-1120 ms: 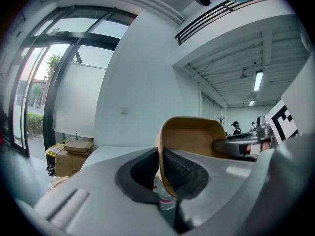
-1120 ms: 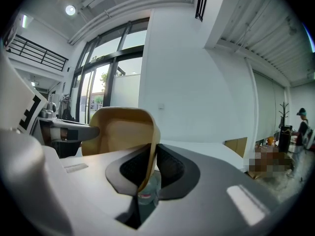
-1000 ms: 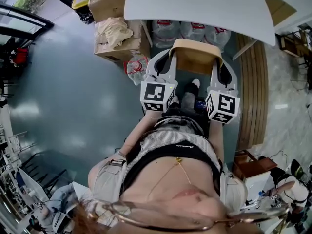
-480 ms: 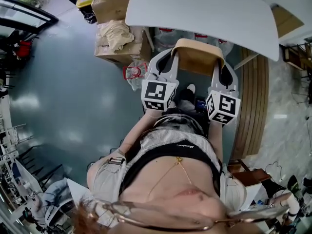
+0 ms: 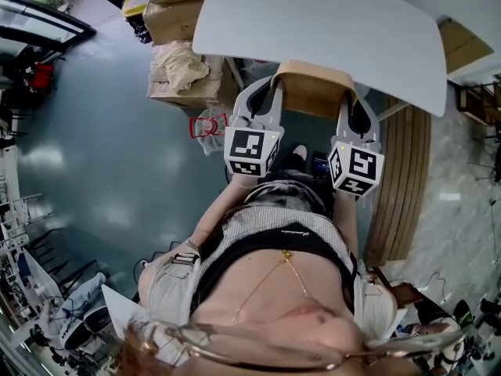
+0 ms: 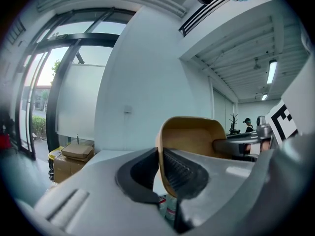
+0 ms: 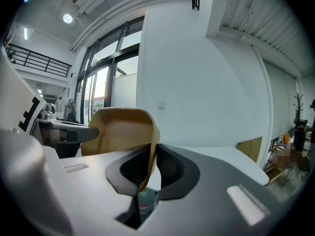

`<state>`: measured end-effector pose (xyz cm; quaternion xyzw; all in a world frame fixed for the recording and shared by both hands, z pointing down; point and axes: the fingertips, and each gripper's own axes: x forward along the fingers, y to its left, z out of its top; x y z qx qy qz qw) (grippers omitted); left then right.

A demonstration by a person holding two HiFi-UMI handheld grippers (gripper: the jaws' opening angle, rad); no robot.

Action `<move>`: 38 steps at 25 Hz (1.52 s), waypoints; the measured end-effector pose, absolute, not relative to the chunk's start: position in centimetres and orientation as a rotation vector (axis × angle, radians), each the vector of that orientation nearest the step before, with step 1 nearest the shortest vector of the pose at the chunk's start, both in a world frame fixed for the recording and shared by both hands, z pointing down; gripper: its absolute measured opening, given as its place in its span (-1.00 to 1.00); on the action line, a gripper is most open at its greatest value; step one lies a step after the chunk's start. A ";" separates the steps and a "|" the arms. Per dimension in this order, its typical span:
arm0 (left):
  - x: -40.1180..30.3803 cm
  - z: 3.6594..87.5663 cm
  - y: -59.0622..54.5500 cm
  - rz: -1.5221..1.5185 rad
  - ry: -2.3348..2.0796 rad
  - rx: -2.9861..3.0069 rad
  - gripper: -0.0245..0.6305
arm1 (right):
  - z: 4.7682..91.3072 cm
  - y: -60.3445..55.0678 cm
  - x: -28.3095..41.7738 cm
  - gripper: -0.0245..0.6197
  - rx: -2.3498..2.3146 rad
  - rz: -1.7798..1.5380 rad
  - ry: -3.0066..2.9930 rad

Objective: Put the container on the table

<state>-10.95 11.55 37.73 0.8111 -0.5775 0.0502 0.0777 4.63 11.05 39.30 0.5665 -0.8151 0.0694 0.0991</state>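
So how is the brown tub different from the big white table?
The tan moulded container is small and deep, with raised walls; the white table is far bigger and flat on top. The container is held up in the air, pinched at one side wall by the left hand-held gripper and at the other by the right hand-held gripper; the table stands on the floor. Both have rounded corners.

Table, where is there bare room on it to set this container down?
All of the white table top that shows is bare, right from its near edge by the container. The crowding is on the floor at its left end, with stacked boxes.
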 end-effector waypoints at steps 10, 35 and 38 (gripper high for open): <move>-7.8 38.0 7.3 0.154 -1.787 2.389 -0.87 | 39.6 6.3 7.7 -0.75 1.612 0.200 -2.447; -0.3 37.5 4.1 0.153 -1.628 2.521 -0.87 | 39.3 4.5 15.2 -0.75 1.754 0.194 -2.387; 0.1 37.6 3.4 0.151 -1.588 2.542 -0.87 | 39.4 4.3 15.6 -0.76 1.793 0.204 -2.355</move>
